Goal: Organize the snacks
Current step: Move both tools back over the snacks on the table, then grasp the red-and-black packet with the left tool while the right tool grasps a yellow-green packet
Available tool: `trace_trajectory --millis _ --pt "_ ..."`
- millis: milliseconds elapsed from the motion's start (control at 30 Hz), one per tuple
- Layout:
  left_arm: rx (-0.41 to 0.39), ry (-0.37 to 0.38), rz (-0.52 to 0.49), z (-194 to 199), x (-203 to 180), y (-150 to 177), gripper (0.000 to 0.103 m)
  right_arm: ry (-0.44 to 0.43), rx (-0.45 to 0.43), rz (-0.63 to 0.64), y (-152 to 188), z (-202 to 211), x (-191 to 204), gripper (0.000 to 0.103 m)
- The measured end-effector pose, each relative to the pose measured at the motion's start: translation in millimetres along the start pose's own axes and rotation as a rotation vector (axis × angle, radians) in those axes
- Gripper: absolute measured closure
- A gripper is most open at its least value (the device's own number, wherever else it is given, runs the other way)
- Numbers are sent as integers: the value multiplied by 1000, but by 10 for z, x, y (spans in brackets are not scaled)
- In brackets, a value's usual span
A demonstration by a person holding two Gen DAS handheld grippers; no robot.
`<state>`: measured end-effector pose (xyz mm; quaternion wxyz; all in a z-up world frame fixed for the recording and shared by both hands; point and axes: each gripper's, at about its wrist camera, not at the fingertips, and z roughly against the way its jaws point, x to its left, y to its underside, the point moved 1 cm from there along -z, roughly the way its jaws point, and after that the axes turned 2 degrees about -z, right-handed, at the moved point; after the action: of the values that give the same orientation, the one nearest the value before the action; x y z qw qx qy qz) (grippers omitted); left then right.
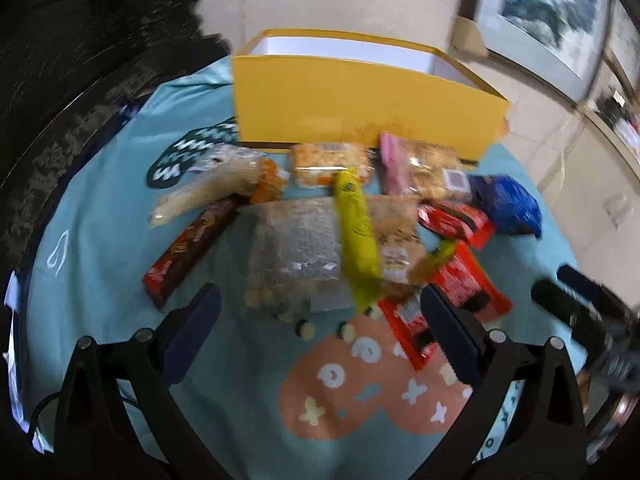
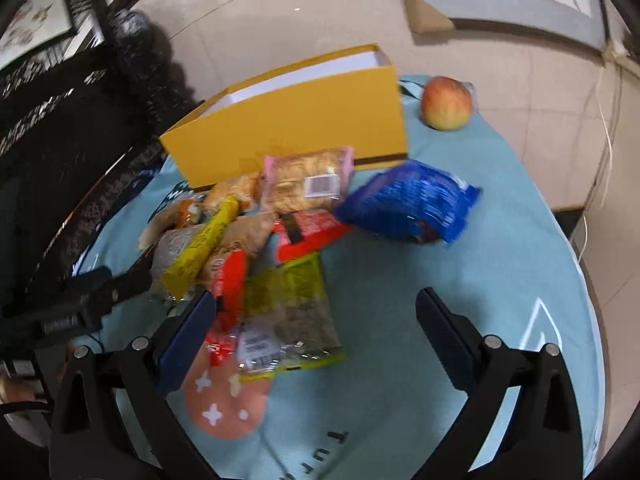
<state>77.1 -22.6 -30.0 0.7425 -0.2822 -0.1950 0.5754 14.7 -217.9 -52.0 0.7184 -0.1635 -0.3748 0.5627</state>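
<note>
A pile of snack packets lies on a light blue cloth in front of an open yellow box (image 1: 360,100) (image 2: 288,128). In the pile are a yellow-green tube (image 1: 358,236) (image 2: 204,244), a blue bag (image 1: 508,204) (image 2: 412,204), red packets (image 1: 460,284) (image 2: 308,232), a dark red bar (image 1: 188,248), a clear grainy bag (image 1: 296,244) and a pink-edged biscuit pack (image 1: 416,168) (image 2: 308,180). My left gripper (image 1: 320,316) hovers open just short of the pile. My right gripper (image 2: 316,316) is open over a green-labelled packet (image 2: 296,312).
A red-yellow apple (image 2: 446,102) sits on the cloth to the right of the box. The round table's edge (image 2: 576,264) curves on the right, with tiled floor and framed pictures beyond. A dark carved cabinet (image 1: 60,100) stands at the left.
</note>
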Motion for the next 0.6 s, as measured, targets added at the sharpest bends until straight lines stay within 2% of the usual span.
trace_trajectory --millis 200,400,600 --pt "4 23 -125 -67 -396 96 2 -1 -10 -37 -33 88 -153 2" --pt "40 58 -186 -243 -681 147 2 -13 -23 -36 -18 150 -185 2" --pt "60 83 -156 -422 -741 108 3 -13 -9 -38 -2 141 -246 2"
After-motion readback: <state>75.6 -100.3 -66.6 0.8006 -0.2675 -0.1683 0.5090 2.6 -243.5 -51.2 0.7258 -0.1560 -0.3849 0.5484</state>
